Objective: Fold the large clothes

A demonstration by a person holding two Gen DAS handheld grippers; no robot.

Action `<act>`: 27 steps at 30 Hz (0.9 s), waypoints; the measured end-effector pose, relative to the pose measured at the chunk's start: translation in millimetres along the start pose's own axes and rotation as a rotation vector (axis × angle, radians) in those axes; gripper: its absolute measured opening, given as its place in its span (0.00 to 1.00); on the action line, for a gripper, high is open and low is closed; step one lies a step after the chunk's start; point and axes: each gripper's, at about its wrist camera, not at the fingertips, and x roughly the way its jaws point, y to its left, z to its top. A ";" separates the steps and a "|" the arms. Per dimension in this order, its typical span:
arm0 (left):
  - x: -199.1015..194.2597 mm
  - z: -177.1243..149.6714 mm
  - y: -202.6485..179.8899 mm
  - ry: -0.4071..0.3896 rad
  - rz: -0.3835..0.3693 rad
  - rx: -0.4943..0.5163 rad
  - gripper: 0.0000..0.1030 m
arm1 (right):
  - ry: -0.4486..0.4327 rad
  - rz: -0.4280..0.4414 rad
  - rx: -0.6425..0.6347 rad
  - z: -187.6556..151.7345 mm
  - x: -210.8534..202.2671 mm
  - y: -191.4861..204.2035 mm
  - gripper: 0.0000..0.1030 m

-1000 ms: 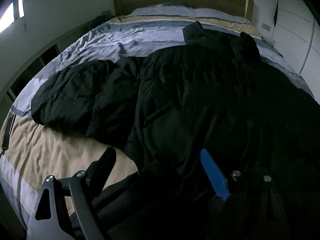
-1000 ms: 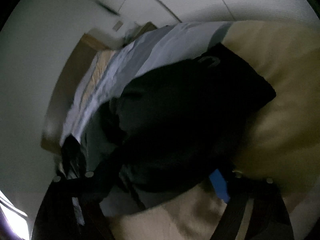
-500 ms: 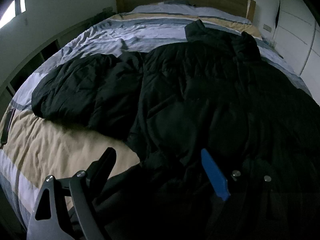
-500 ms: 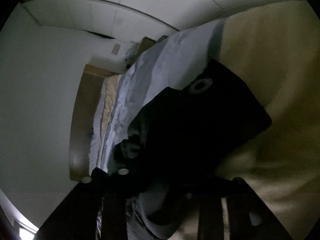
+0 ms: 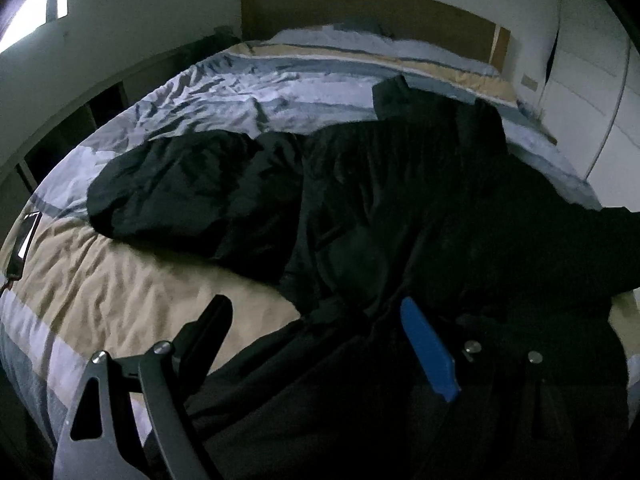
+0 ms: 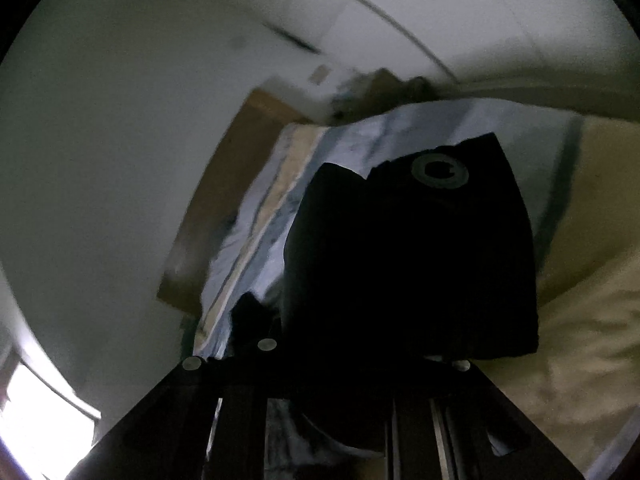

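Across the bed's (image 5: 120, 296) foot-side half, a black padded jacket (image 5: 400, 200) is lying spread, one sleeve (image 5: 180, 196) reaching toward the left edge while its collar is pointing at the wooden headboard (image 5: 360, 12). Bare striped bedding is lying open beyond it and along the left edge. Over the foot edge, the left gripper (image 5: 316, 332) is standing with jaws apart, dark fabric between them. The right gripper (image 6: 332, 400) is closing its jaws on the jacket's dark sleeve end (image 6: 420, 260), holding it raised off the bedding.

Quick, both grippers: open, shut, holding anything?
Left gripper: open, jaws apart over the black jacket, not gripping.
Right gripper: shut on a fold of the jacket.
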 end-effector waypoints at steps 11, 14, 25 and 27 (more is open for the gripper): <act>-55.6 -9.2 35.1 -0.055 -0.019 -0.048 0.84 | 0.159 0.122 -0.284 -67.2 -5.0 146.0 0.16; -66.6 -14.7 47.1 -0.058 -0.020 -0.072 0.84 | 0.215 0.124 -0.376 -97.0 -2.7 172.2 0.16; -91.3 -26.8 77.8 -0.066 -0.016 -0.141 0.84 | 0.410 0.088 -0.563 -212.0 29.4 202.3 0.21; -95.0 -27.6 79.2 -0.070 -0.015 -0.145 0.84 | 0.448 0.062 -0.587 -230.9 42.5 201.2 0.21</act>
